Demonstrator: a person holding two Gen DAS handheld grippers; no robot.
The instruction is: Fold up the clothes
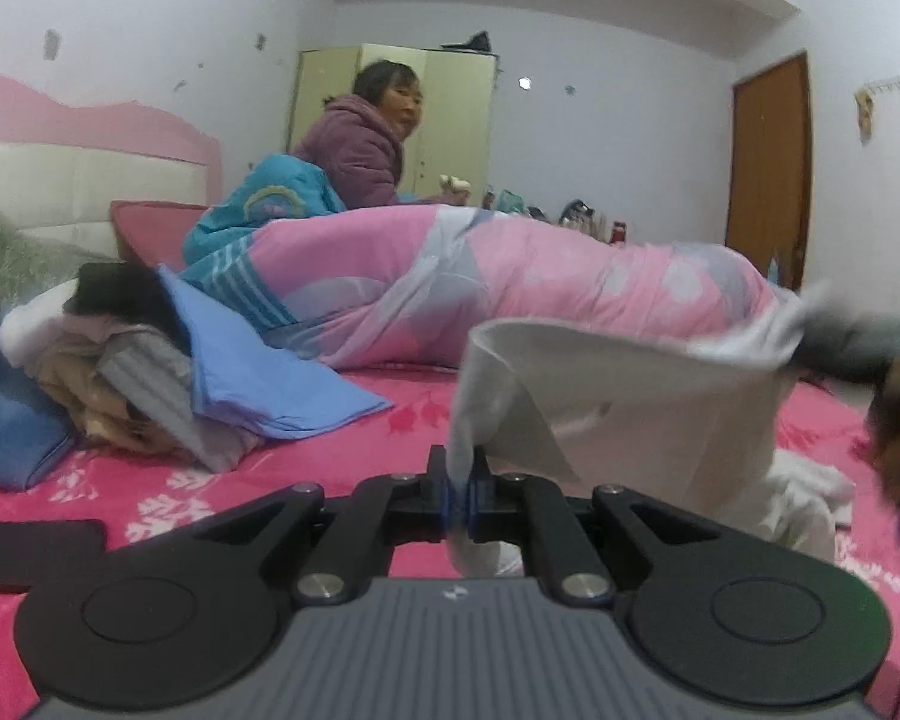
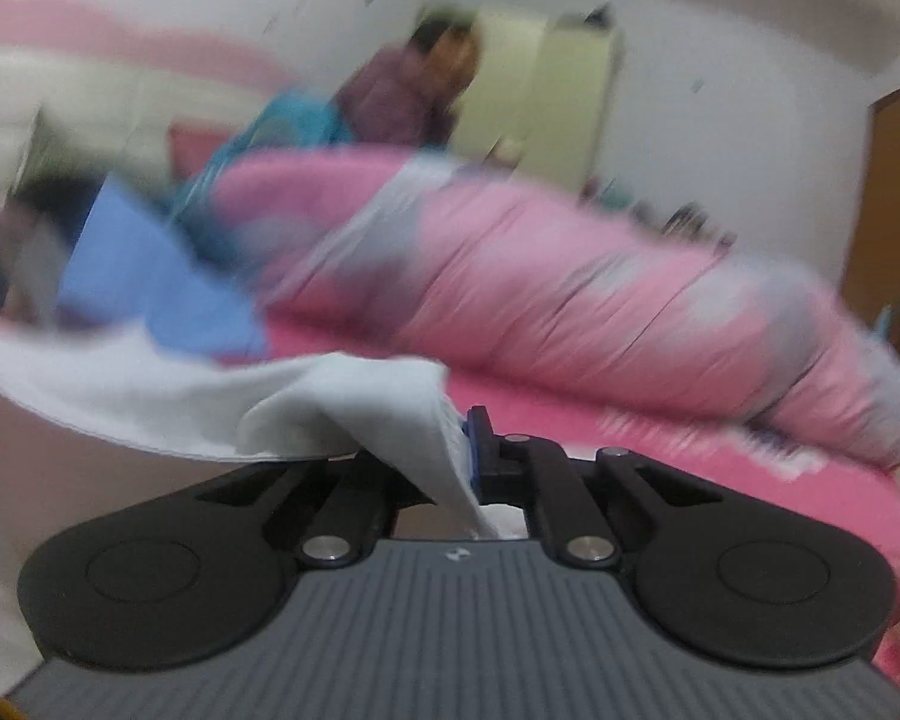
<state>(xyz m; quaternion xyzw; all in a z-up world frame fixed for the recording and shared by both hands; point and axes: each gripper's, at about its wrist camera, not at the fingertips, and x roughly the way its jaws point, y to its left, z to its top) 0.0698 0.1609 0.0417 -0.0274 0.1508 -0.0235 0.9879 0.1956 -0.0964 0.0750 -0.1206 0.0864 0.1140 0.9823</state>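
1. White cloth [image 1: 618,396] hangs above the pink sheet [image 1: 354,450], stretched between both grippers and sagging in the middle.
2. Left gripper [image 1: 459,468]: jaws pinched tight on one edge of the cloth; fabric rises from the pads toward 1 o'clock, and a tail drops below them.
3. Right gripper [image 2: 456,450]: jaws closed on the cloth's other edge — the left finger is buried under fabric, only the right finger with its blue pad shows. The right wrist view is heavily motion-blurred.
4. In the left wrist view the right gripper sits at 3 o'clock, blurred, with the cloth's far corner at its tip.
5. More white cloth lies bunched on the sheet at 4 o'clock in that view.
6. Clothes pile [image 1: 120,372] at 9 o'clock — blue, beige, grey and a dark item on top, well apart from the held cloth.
7. Pink quilt [image 1: 510,276] runs across the bed behind the cloth, 12 to 2 o'clock.
8. Person [image 1: 366,138] in a purple jacket sits behind the quilt at 11 o'clock; wardrobe [image 1: 450,120] beyond, door [image 1: 768,174] at 2 o'clock.
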